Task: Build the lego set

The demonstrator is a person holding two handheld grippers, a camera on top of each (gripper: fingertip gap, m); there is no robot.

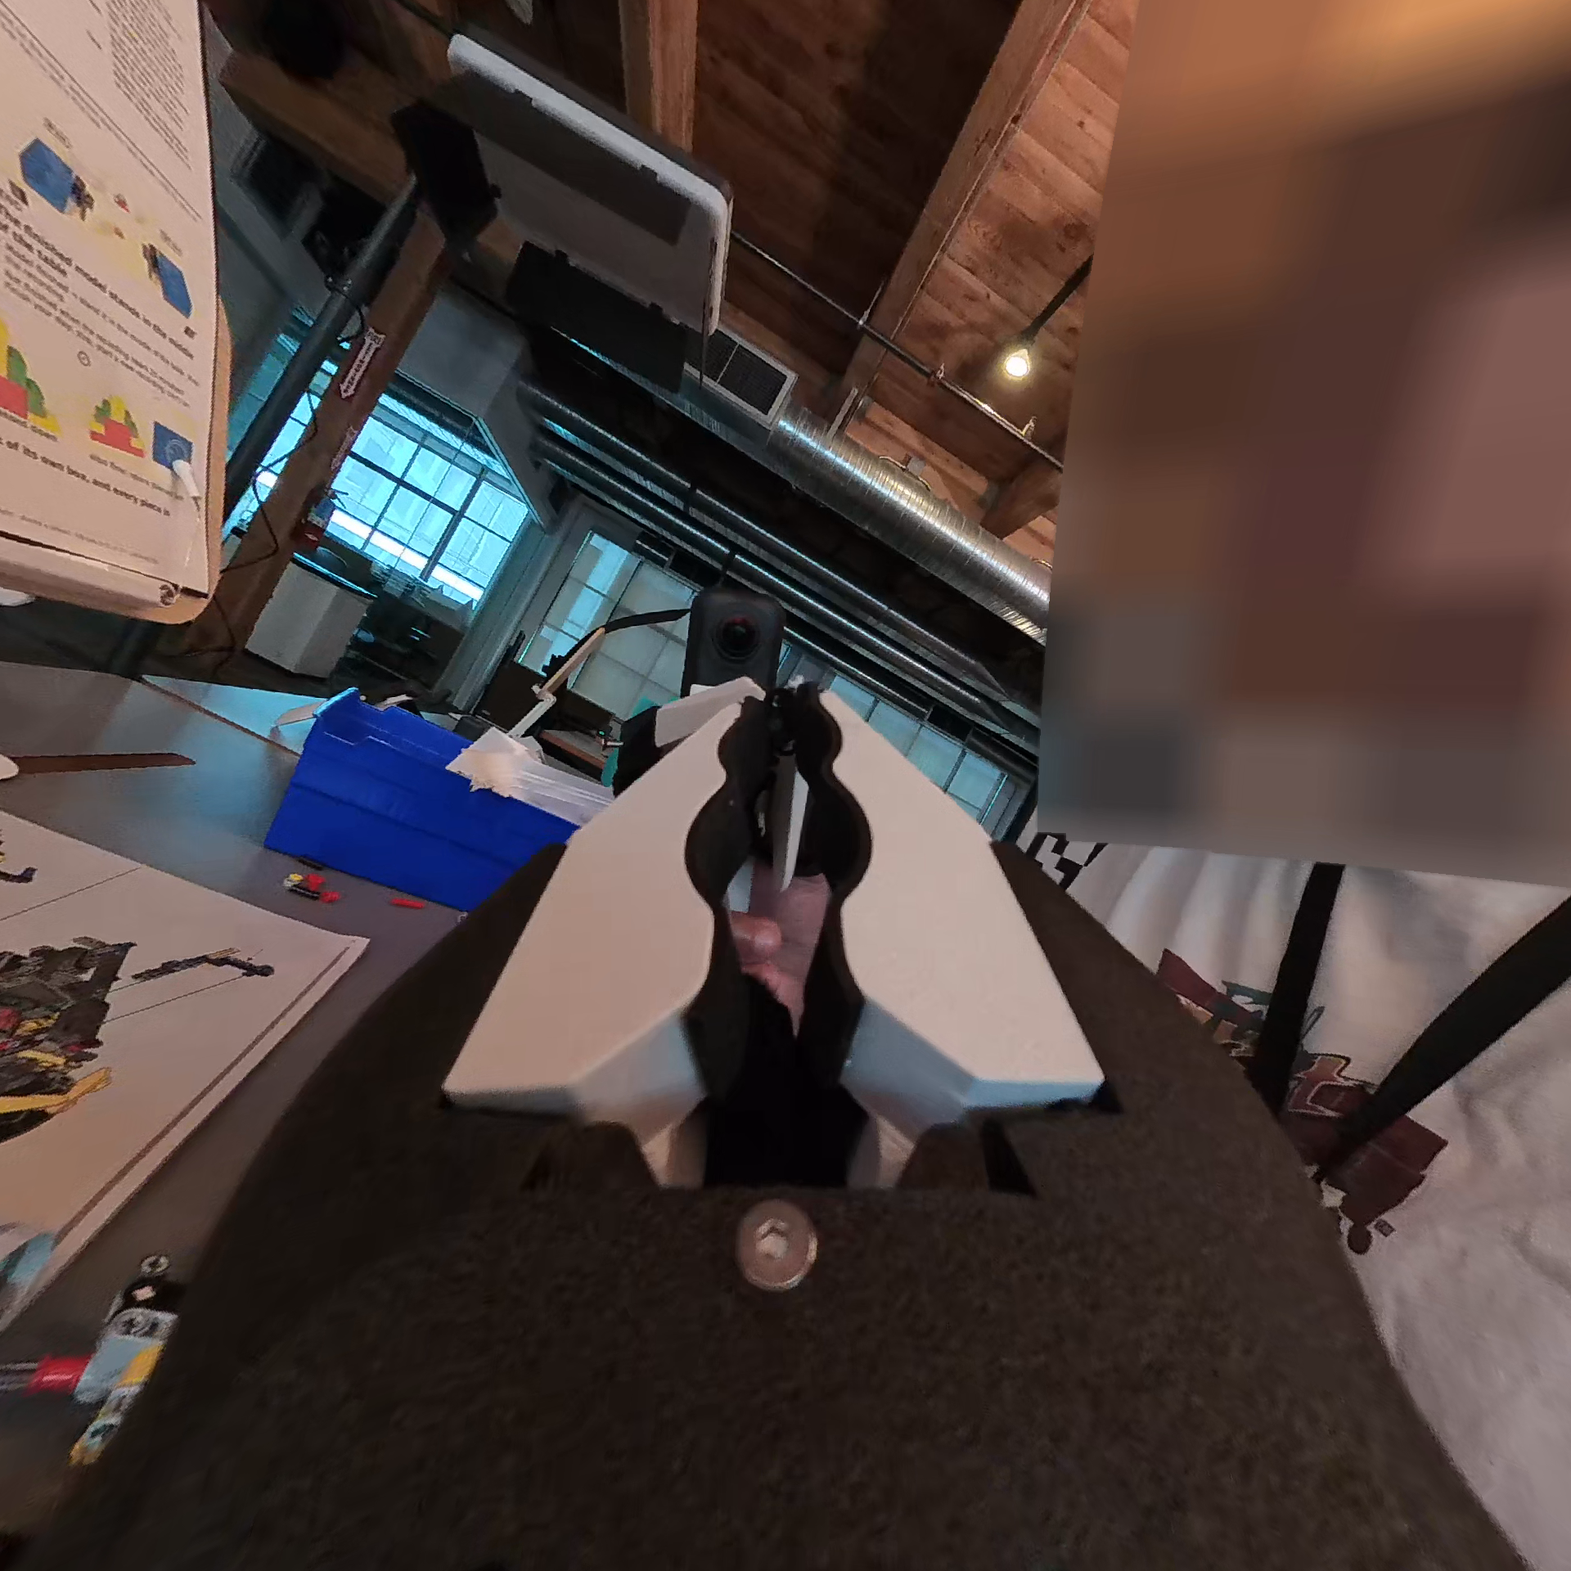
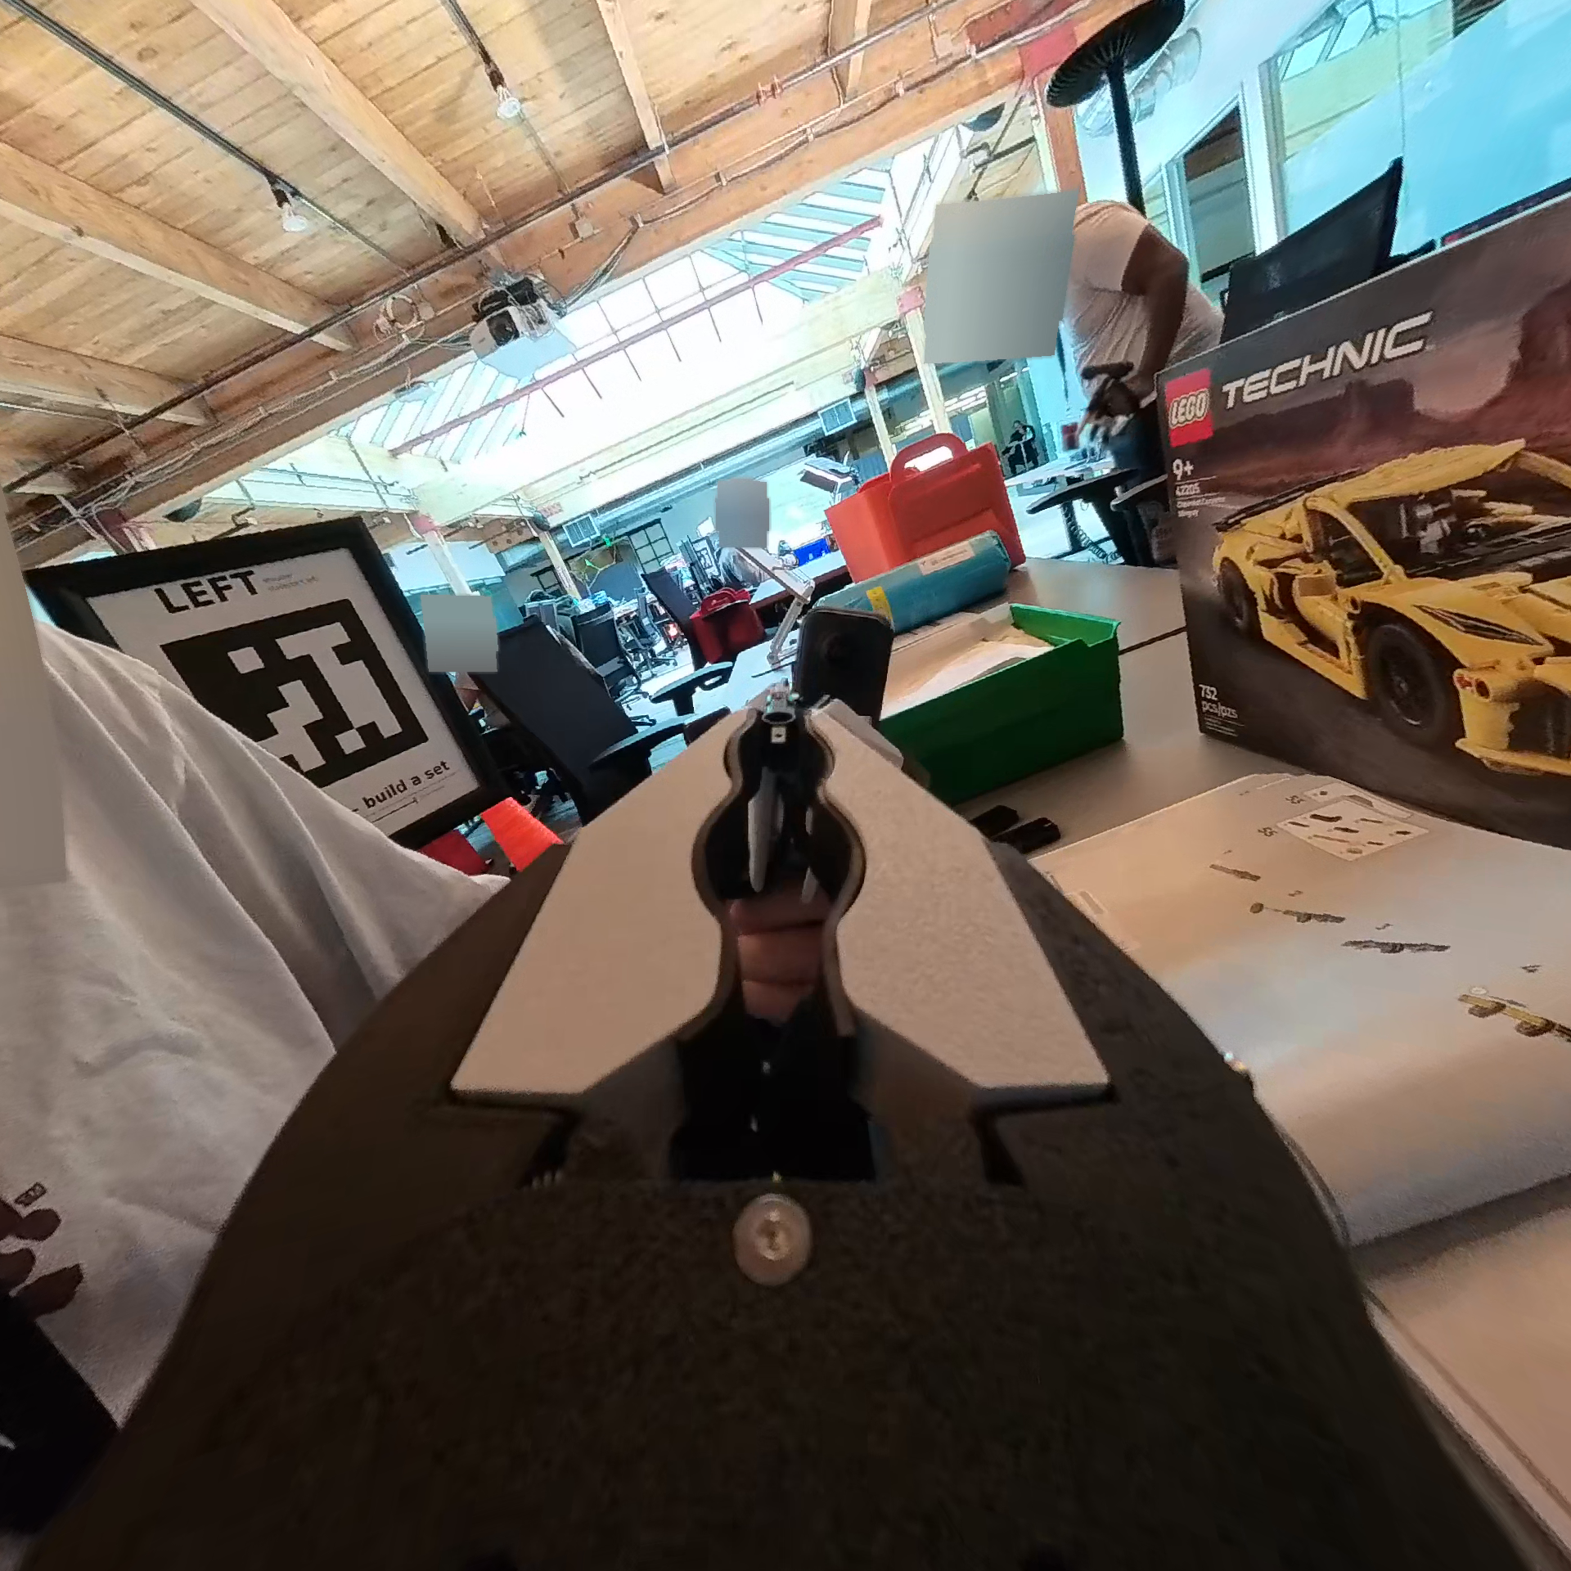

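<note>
Left gripper (image 1: 786,701) clenched, blue bin (image 1: 408,791) behind; right gripper (image 2: 778,710) clenched, lego box (image 2: 1394,544).

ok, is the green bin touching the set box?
Apart. The right wrist view shows a strip of bare table between the green bin and the left edge of the box.

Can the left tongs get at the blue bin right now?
Probably not at once: the left tongs point up and across at the right tongs, tip to tip. The blue bin sits low to their left on the table, otherwise unobstructed.
</note>
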